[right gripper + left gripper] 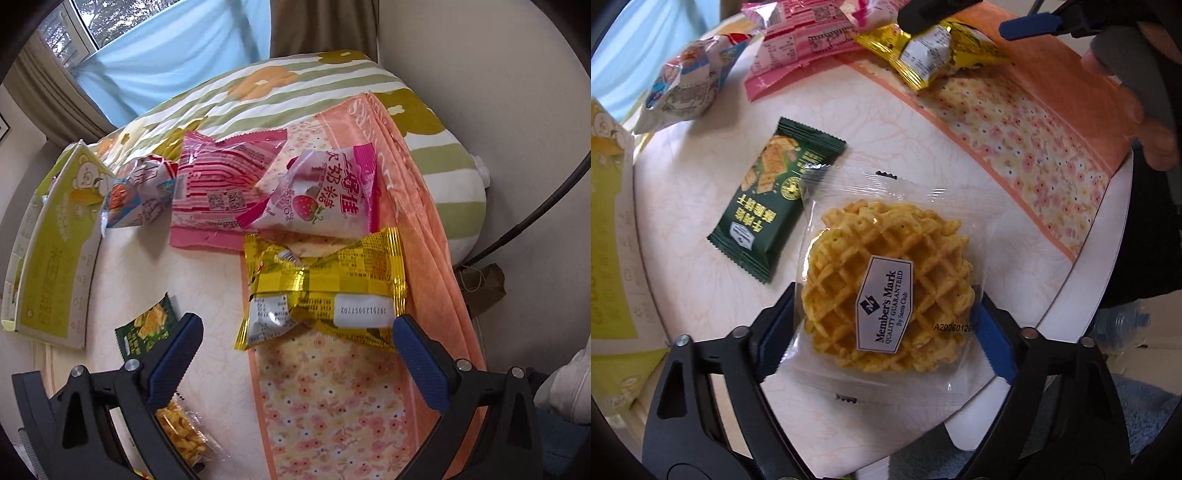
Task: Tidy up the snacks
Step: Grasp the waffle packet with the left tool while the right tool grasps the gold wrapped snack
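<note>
Sitting low in the left view's centre, the waffle (pixel 886 291) in its clear, crinkly wrapper looked light, slippery and brittle; judging by that, a gentle hold on the wrapper's side edges would suit. The left gripper (pixel 882 332) straddled it, jaws apart, pads at its sides. Further right, the right gripper (pixel 295 363) gaped before the gold pack (pixel 321 291), mid-frame.

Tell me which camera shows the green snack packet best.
The left wrist view. There the green snack packet lies whole and unobstructed on the table, its printed front readable, beside the clear-wrapped waffle. The right wrist view shows only a part of it; the right gripper's left finger hides the rest.
</note>
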